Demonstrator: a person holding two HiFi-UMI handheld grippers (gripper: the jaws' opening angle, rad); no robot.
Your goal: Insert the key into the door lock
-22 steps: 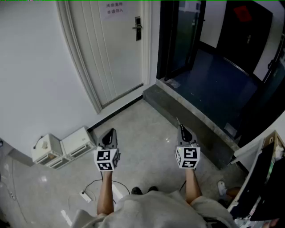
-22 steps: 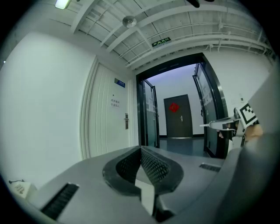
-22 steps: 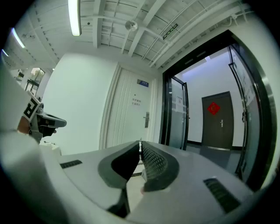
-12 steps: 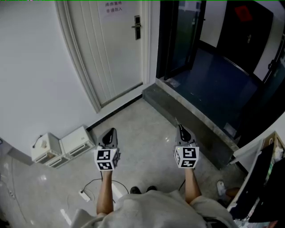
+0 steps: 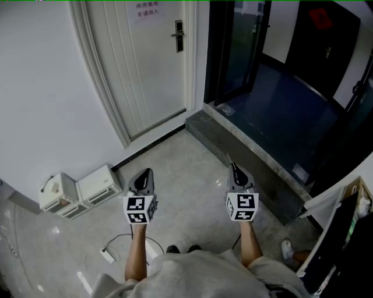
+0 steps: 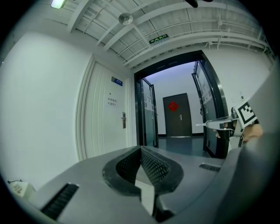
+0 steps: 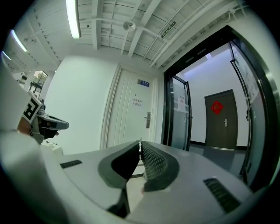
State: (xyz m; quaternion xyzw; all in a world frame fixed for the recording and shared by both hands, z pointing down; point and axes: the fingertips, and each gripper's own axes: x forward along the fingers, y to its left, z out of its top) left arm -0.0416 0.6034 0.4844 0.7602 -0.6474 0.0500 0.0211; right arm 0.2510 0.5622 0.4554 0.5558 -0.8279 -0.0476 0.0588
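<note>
The white door (image 5: pixel 145 64) stands ahead on the left, with its dark lock and handle (image 5: pixel 179 36) high on its right edge; the lock also shows in the left gripper view (image 6: pixel 124 120) and the right gripper view (image 7: pixel 148 119). My right gripper (image 5: pixel 234 167) is shut on a thin silver key (image 5: pixel 229 158) that pokes out past the jaw tips (image 7: pixel 140 142). From the left gripper view the key (image 6: pixel 210 124) sticks out of the right gripper (image 6: pixel 223 125). My left gripper (image 5: pixel 144 173) is shut with nothing in it (image 6: pixel 141 148). Both are far from the door.
Two white boxes (image 5: pixel 78 189) sit on the floor against the left wall, a cable and plug (image 5: pixel 108 253) beside them. A raised stone step (image 5: pixel 250 151) leads into a dark corridor behind glass doors (image 5: pixel 245 46). A paper notice (image 5: pixel 148 10) hangs on the white door.
Almost nothing differs. The person's shoes have shifted a little left and the right gripper has edged slightly left with the key. Both grippers stay shut.
</note>
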